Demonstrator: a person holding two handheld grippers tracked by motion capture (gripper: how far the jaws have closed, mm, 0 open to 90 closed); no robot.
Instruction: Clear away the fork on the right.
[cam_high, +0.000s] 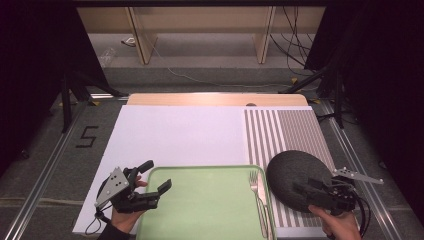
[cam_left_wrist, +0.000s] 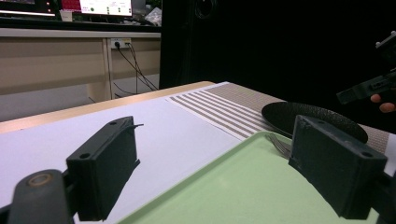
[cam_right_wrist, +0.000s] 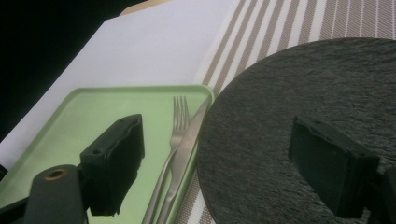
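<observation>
A light green tray (cam_high: 200, 168) lies at the near middle of the table. A fork (cam_high: 255, 181) and a knife (cam_high: 262, 205) rest side by side along its right edge. To the tray's right, a dark round plate (cam_high: 295, 170) sits on a striped placemat (cam_high: 285, 130). My left gripper (cam_high: 156, 176) is open at the tray's left rim, with nothing between its jaws. My right gripper (cam_high: 309, 190) is open over the plate's near right part. In the right gripper view, the fork (cam_right_wrist: 178, 119), knife (cam_right_wrist: 187, 144) and plate (cam_right_wrist: 303, 84) lie ahead of the gripper (cam_right_wrist: 217, 123).
A white sheet (cam_high: 175, 135) covers the table's left and middle, with a wooden edge (cam_high: 215, 99) at the far side. Black curtains and stand legs (cam_high: 70, 95) flank the table. The left gripper view shows the tray (cam_left_wrist: 224, 186), the fork (cam_left_wrist: 279, 144) and the plate (cam_left_wrist: 289, 112).
</observation>
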